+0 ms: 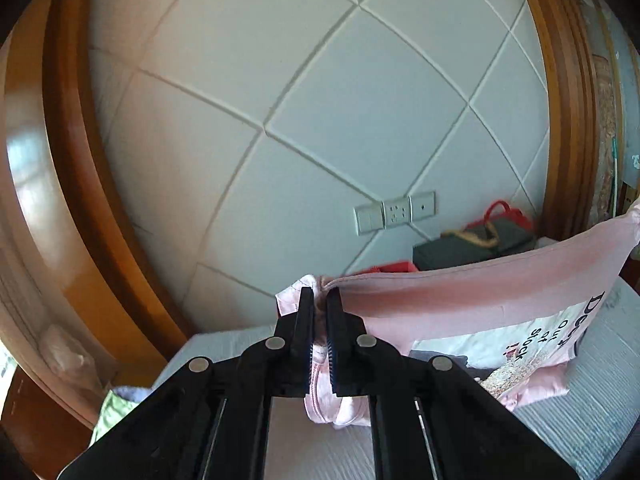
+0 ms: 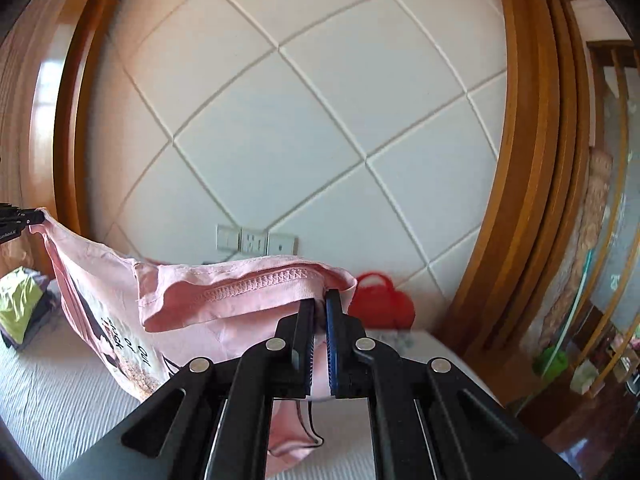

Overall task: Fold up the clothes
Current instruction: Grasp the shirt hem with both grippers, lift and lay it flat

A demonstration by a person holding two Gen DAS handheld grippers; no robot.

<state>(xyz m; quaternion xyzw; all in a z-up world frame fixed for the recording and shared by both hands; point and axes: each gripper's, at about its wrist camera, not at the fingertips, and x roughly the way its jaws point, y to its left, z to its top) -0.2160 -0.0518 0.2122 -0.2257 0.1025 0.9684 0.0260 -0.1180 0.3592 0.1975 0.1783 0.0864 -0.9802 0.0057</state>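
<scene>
A pink T-shirt with a printed picture and black lettering hangs stretched between my two grippers above the bed. My left gripper is shut on one bunched corner of it. My right gripper is shut on the other end of the shirt, near a stitched hem. The shirt's lower part drapes onto the bed. The left gripper also shows at the far left edge of the right wrist view, pinching the shirt's corner.
A grey-white ribbed bedspread lies below. A padded white headboard wall with a wooden frame and wall sockets stands ahead. Dark and red bags sit at the bed's head. Green clothing lies at the left.
</scene>
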